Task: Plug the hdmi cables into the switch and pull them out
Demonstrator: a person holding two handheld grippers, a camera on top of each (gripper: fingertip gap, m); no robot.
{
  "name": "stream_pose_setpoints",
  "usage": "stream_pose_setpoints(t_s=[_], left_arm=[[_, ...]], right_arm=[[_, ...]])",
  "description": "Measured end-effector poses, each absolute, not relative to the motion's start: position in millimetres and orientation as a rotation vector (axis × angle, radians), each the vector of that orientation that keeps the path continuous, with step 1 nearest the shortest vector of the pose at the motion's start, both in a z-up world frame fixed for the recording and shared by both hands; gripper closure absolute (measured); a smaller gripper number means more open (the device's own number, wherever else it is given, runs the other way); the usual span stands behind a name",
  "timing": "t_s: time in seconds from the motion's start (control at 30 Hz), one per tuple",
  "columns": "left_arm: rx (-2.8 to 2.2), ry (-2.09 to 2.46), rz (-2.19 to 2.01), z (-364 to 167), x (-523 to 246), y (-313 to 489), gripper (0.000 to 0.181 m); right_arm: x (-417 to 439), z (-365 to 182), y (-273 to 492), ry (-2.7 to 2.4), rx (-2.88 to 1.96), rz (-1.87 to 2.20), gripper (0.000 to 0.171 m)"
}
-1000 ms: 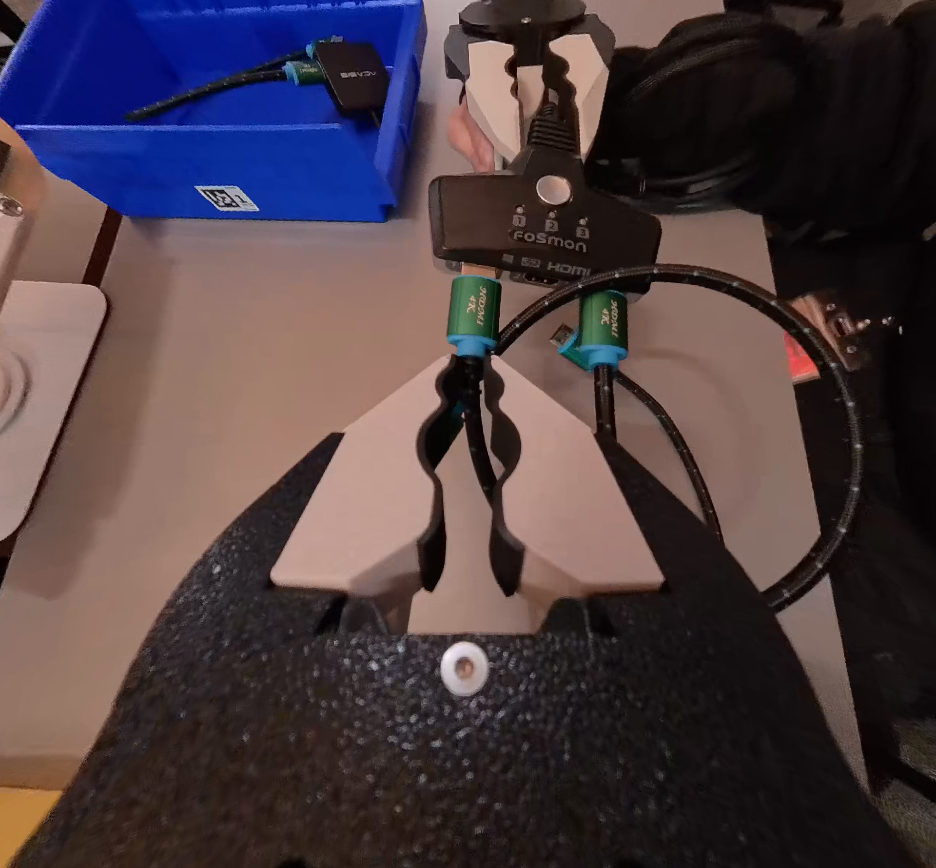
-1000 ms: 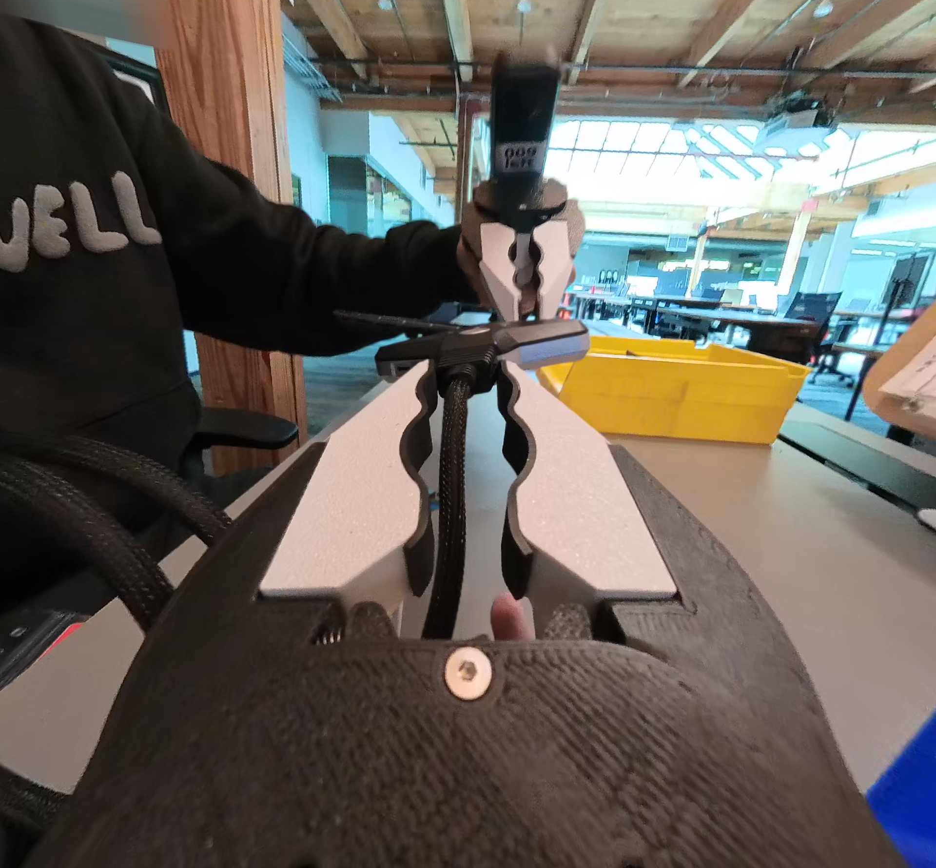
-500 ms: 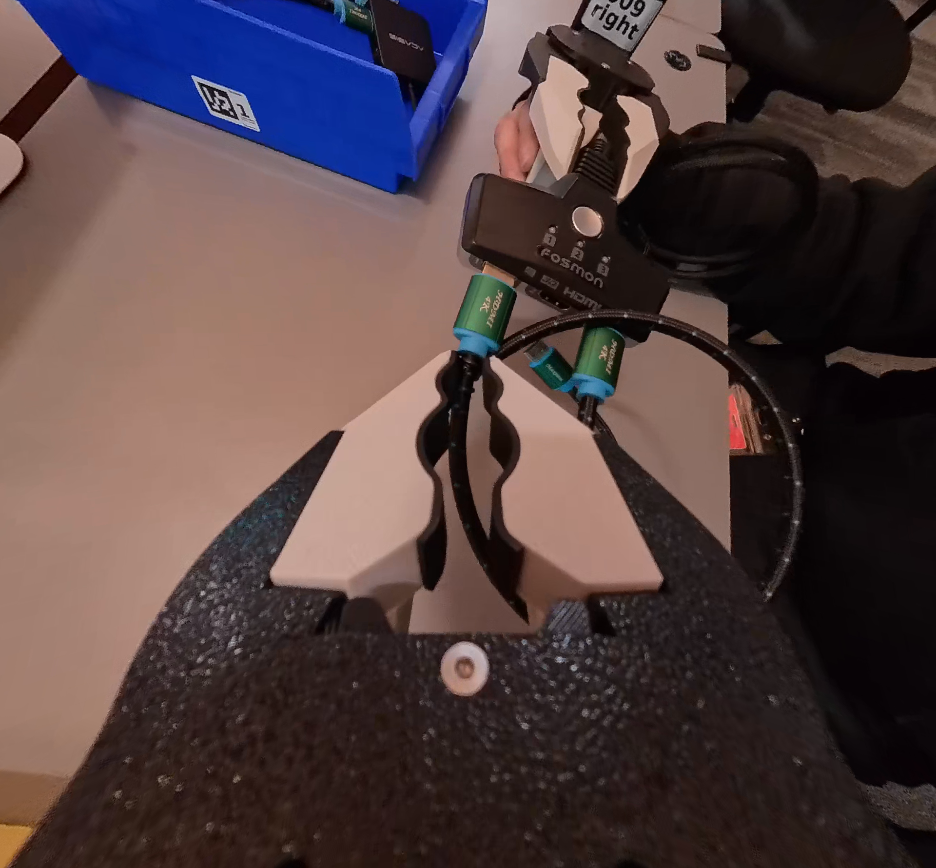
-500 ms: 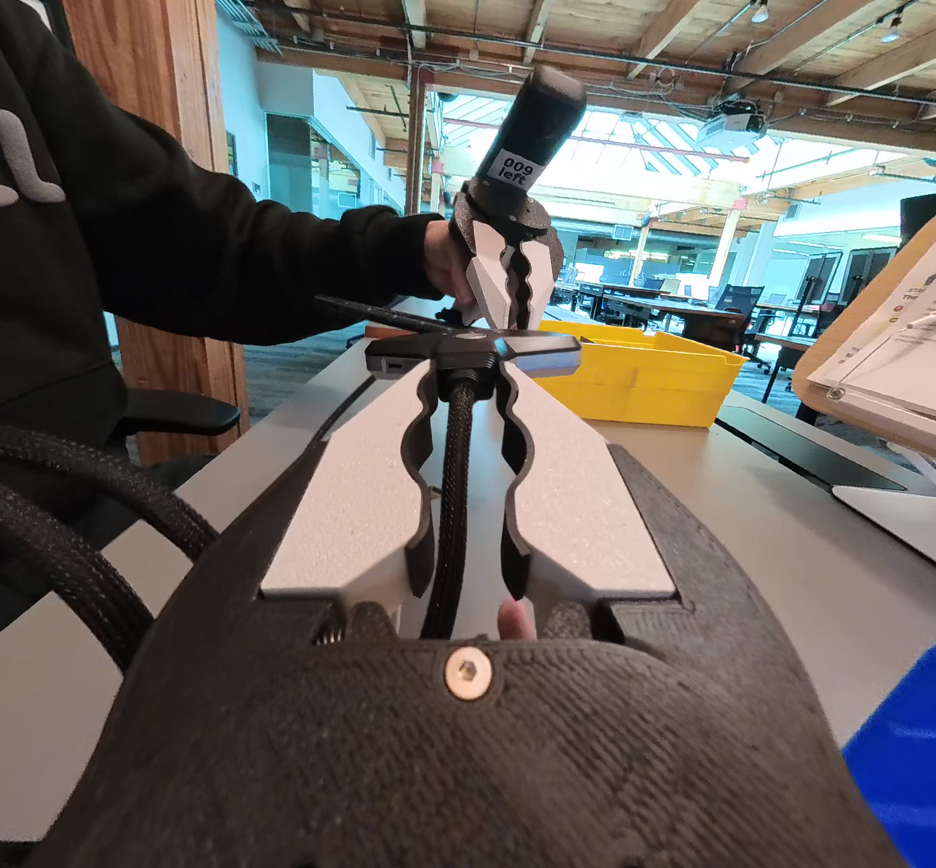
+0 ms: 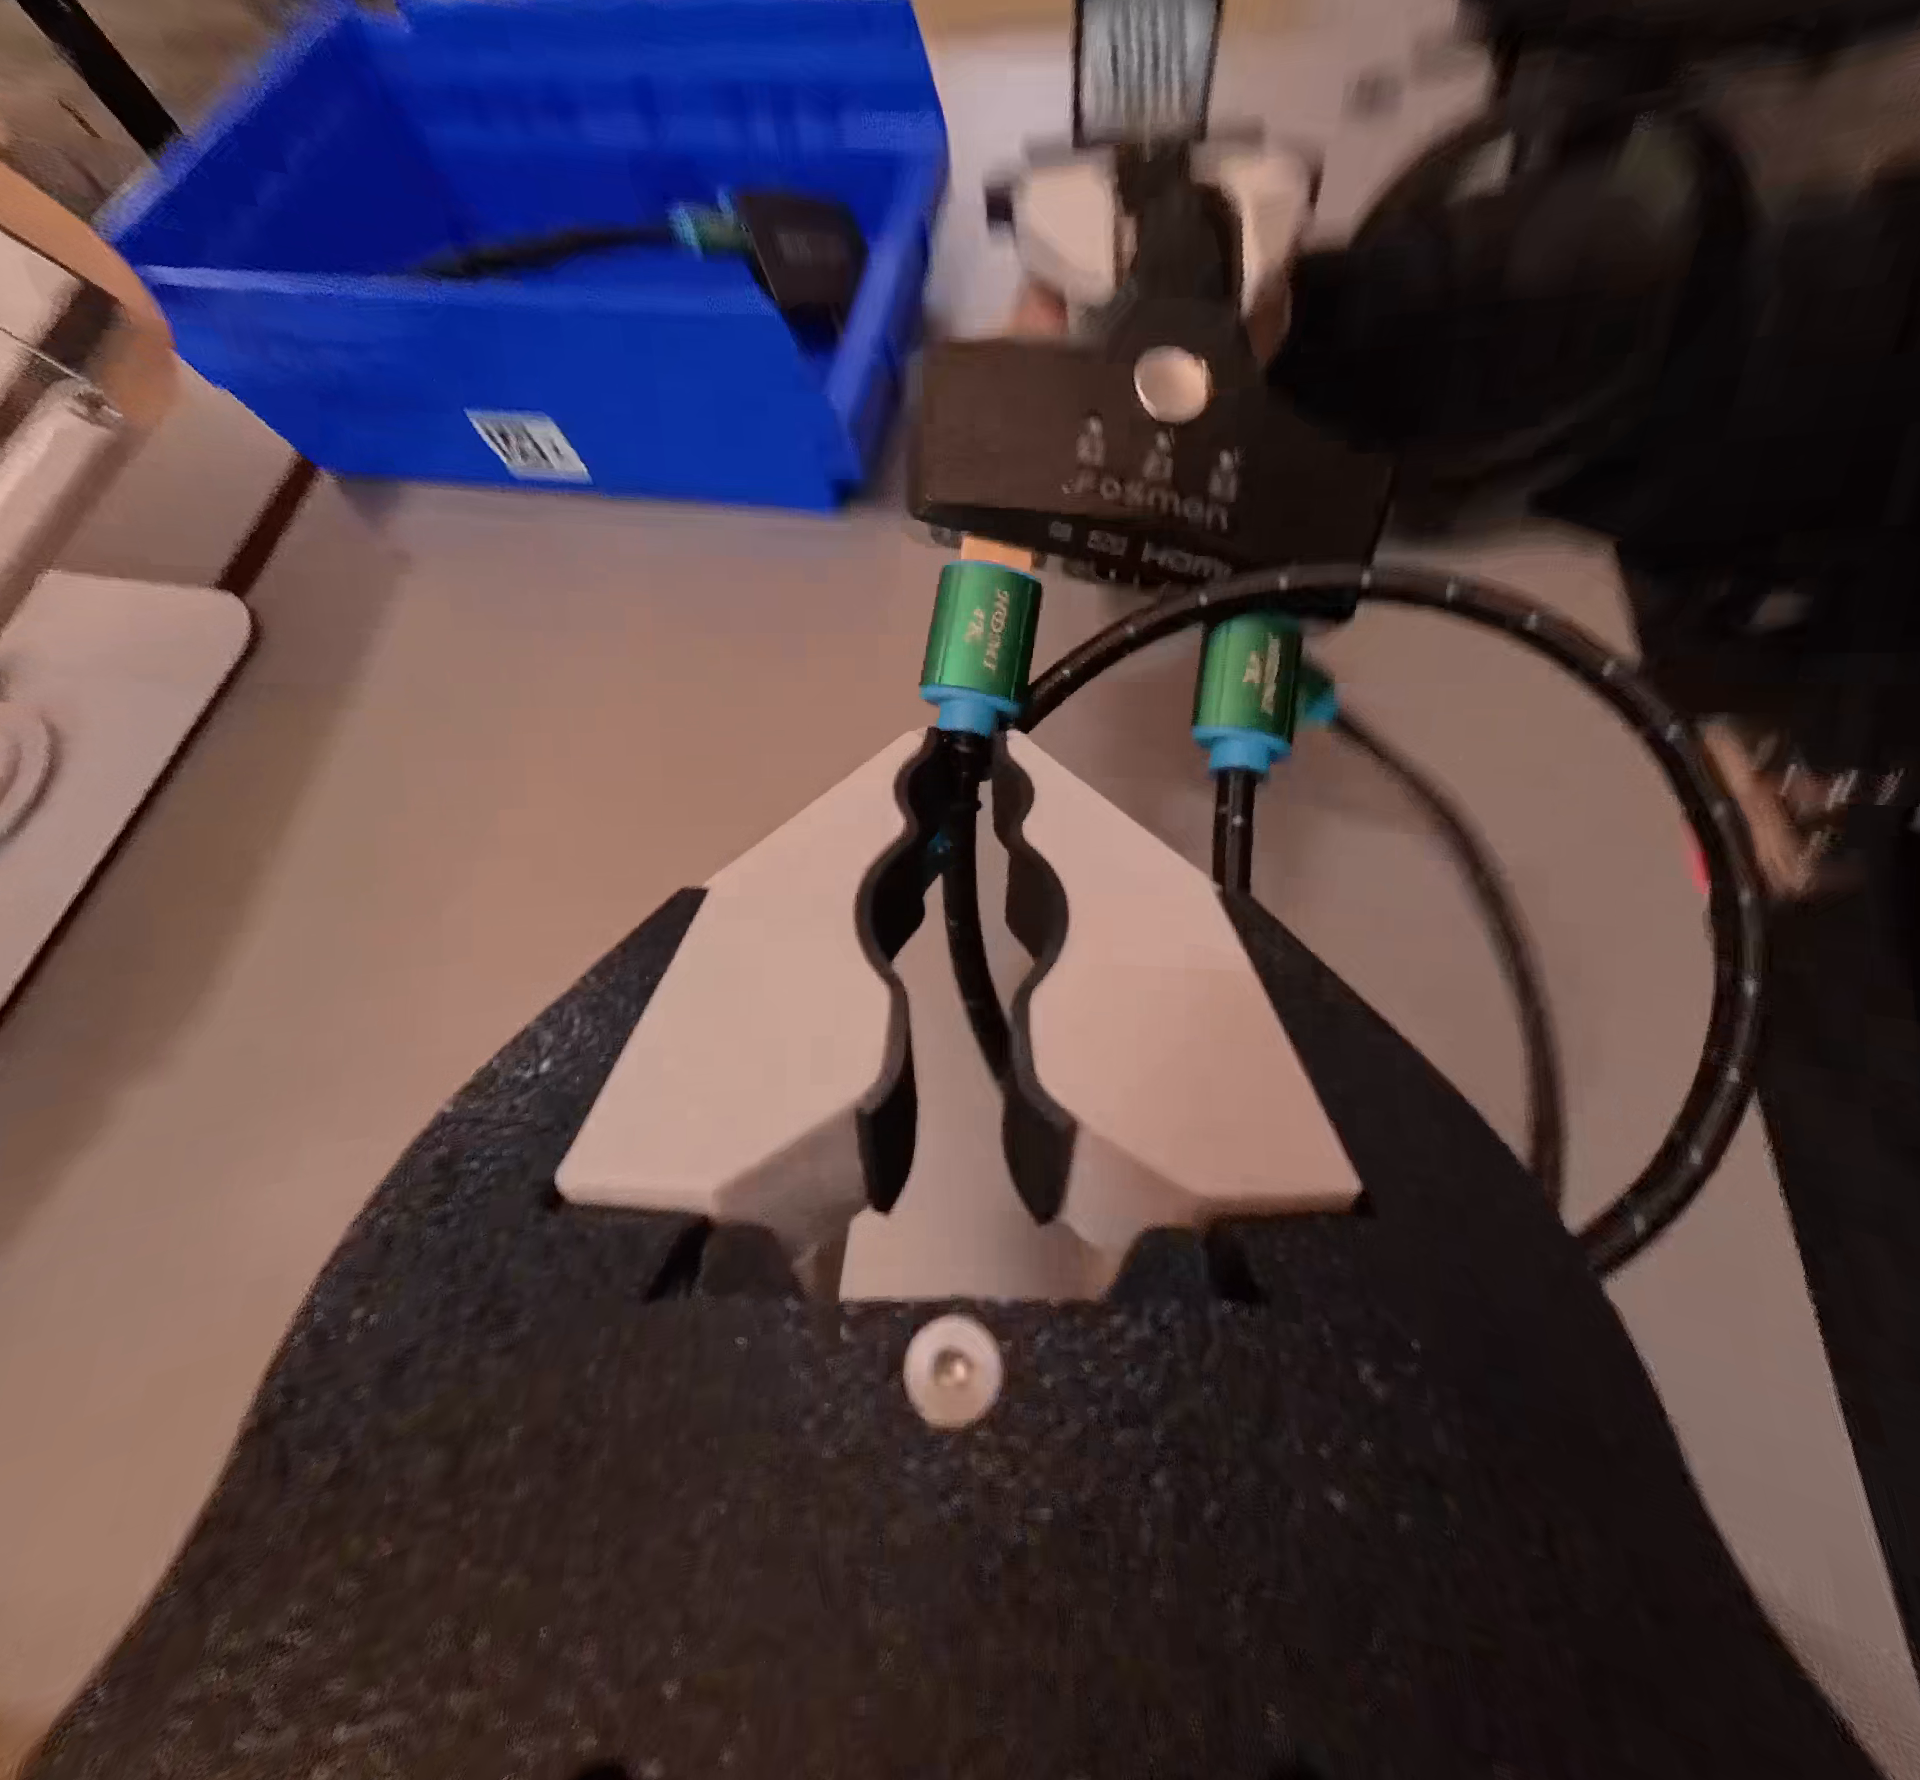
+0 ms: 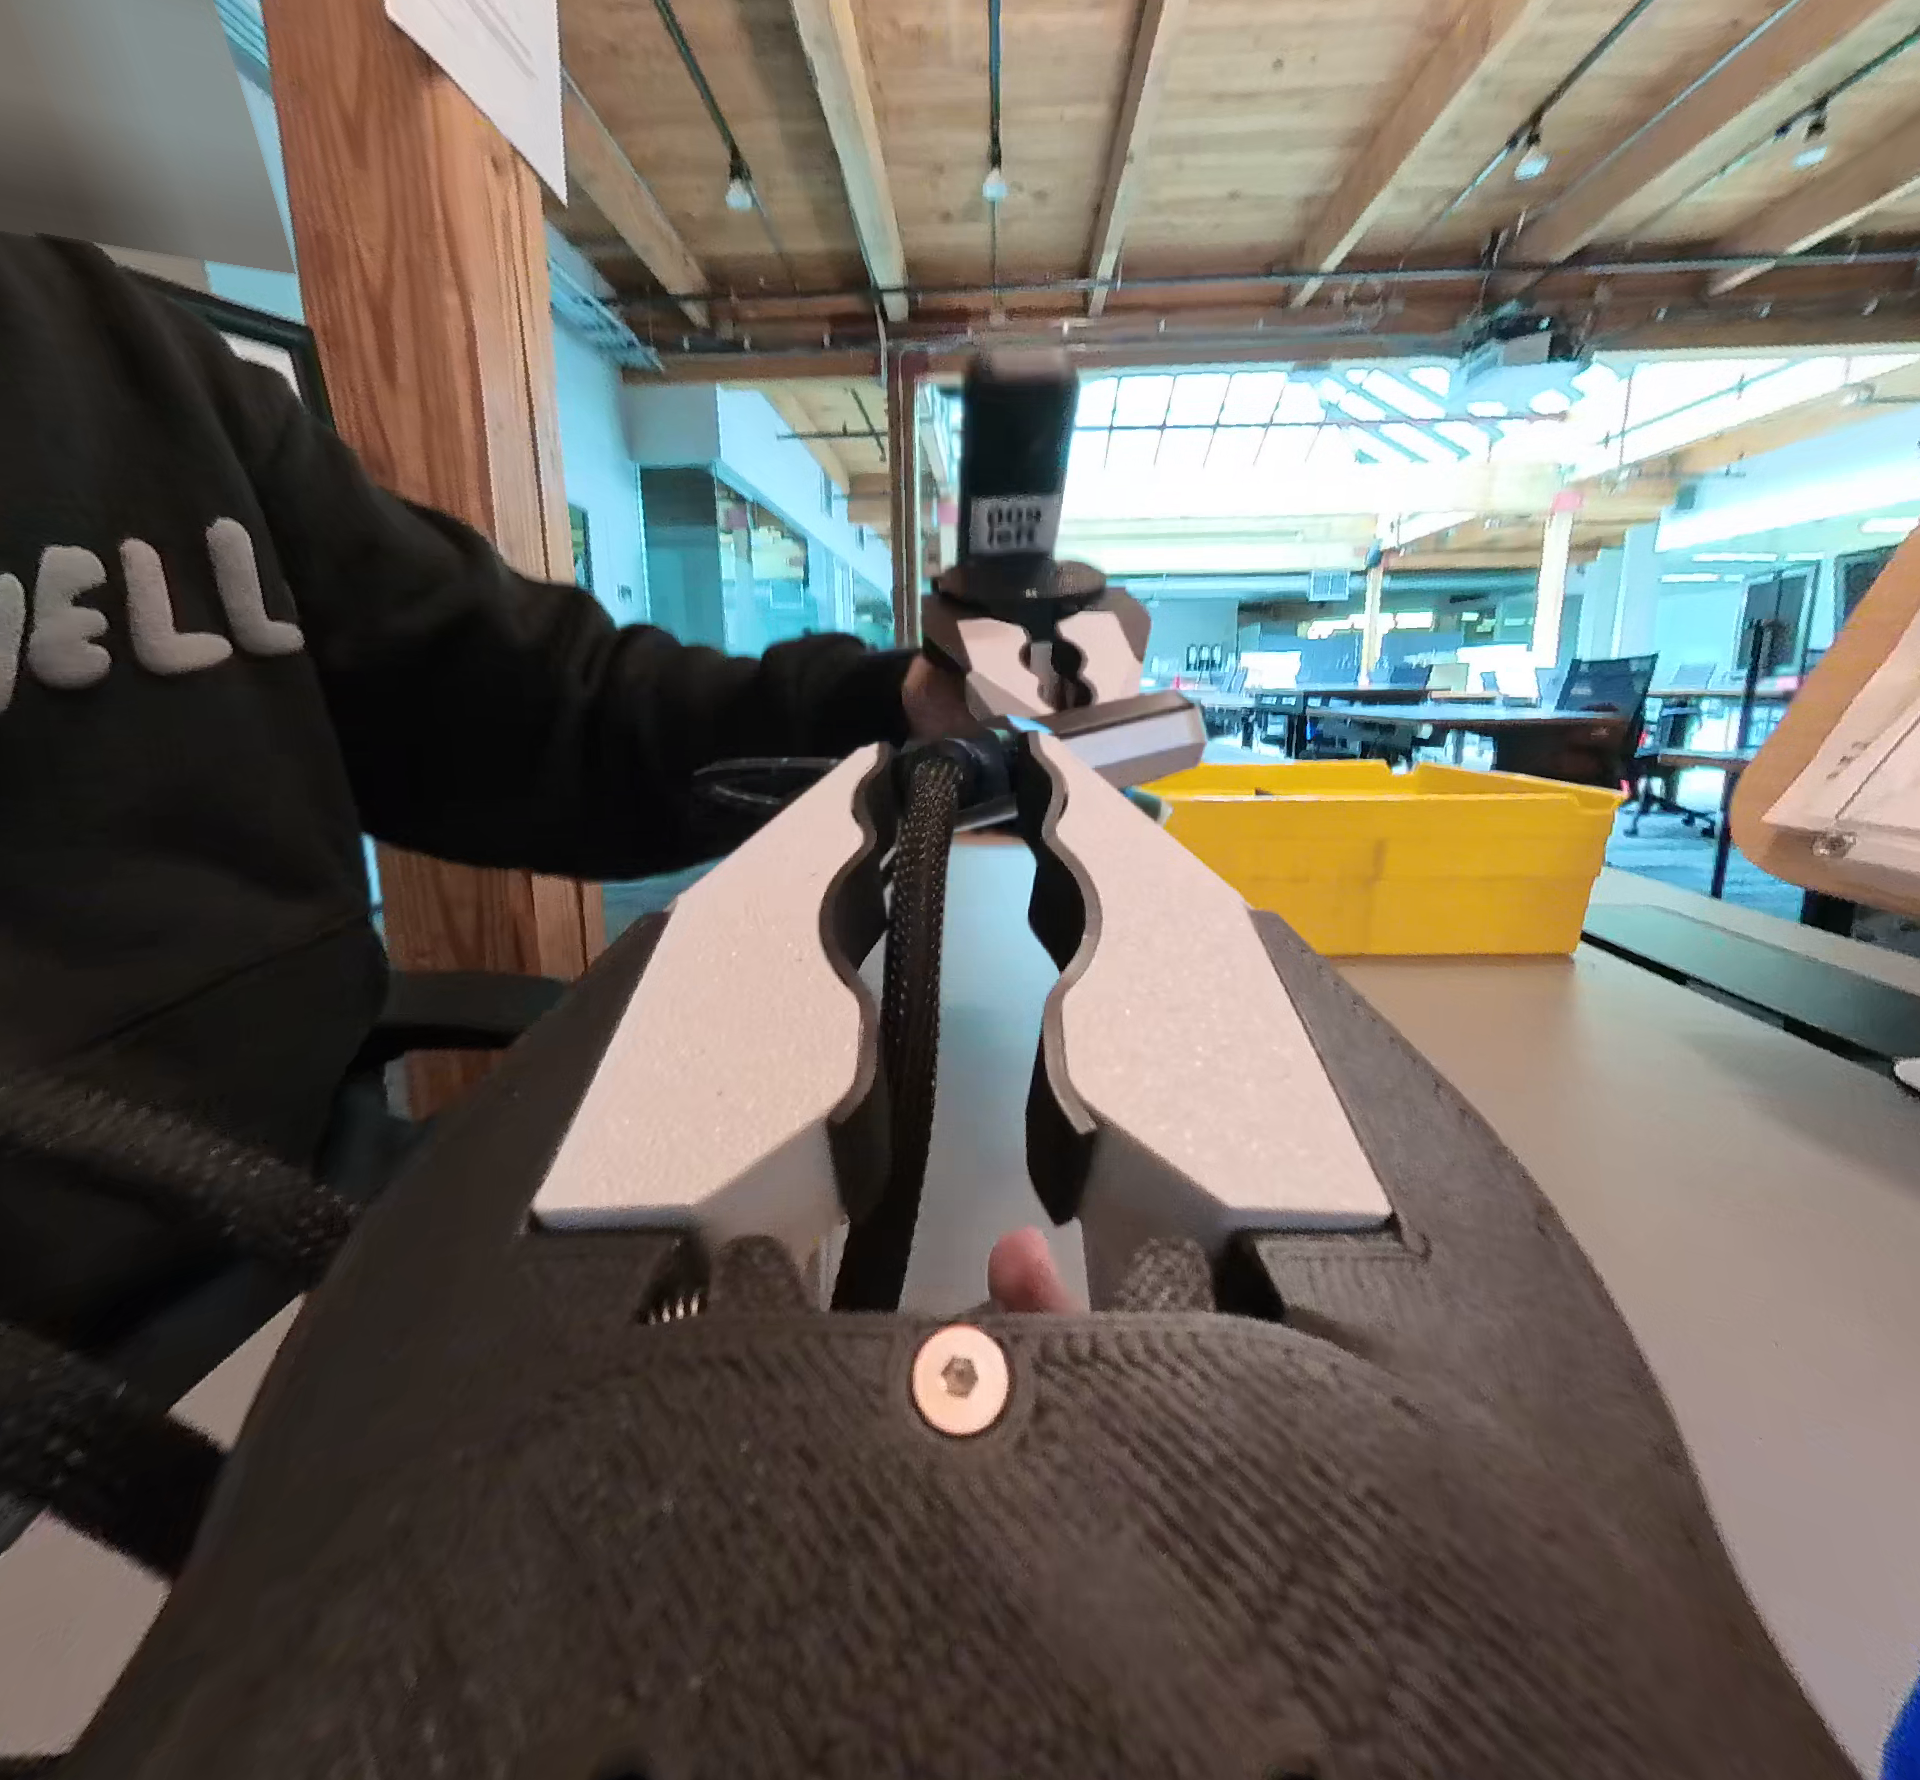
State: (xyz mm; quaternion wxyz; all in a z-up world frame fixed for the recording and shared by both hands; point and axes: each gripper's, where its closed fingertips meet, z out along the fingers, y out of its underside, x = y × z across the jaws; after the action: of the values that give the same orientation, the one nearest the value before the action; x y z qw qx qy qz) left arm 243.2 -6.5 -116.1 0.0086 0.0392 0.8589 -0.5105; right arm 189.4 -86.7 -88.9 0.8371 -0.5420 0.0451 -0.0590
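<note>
Left gripper [image 5: 961, 754]: pinching the thin black cable just behind a green HDMI plug [image 5: 982, 639], tips nearly together. Plug's gold tip sitting at the leftmost port of the black switch [image 5: 1148, 473], not fully seated. Second green plug [image 5: 1247, 681] hanging just beside it under the switch. Right gripper [image 6: 951, 774]: clamping the switch's thick braided cable [image 6: 914, 982], holding the switch above the grey bench [image 5: 520, 795]. Blue bin [image 5: 540, 276] standing behind, left of the switch.
</note>
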Motion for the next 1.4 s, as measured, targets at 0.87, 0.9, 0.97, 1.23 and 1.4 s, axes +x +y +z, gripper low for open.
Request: stream_pose_setpoints(t_s=[0.87,0.9,0.97,1.23,1.4], left_arm=[[0.086,2.394,-2.012,-93,246,-15,0.175],[0.127,2.413,-1.894,-101,249,-15,0.175],[0.213,2.467,-1.742,-110,251,-13,0.175],[0.304,2.518,-1.918,-97,242,-8,0.175],[0.203,2.419,-1.933,-100,249,-15,0.175]], right_arm=[[192,-83,-94,0.108,-1.076,-0.139,0.149],[195,-89,-93,0.122,-1.115,-0.156,0.149],[194,-93,-90,0.126,-1.128,-0.128,0.149],[186,-87,-86,0.081,-1.093,-0.077,0.148],[191,-90,-88,0.104,-1.092,-0.104,0.148]])
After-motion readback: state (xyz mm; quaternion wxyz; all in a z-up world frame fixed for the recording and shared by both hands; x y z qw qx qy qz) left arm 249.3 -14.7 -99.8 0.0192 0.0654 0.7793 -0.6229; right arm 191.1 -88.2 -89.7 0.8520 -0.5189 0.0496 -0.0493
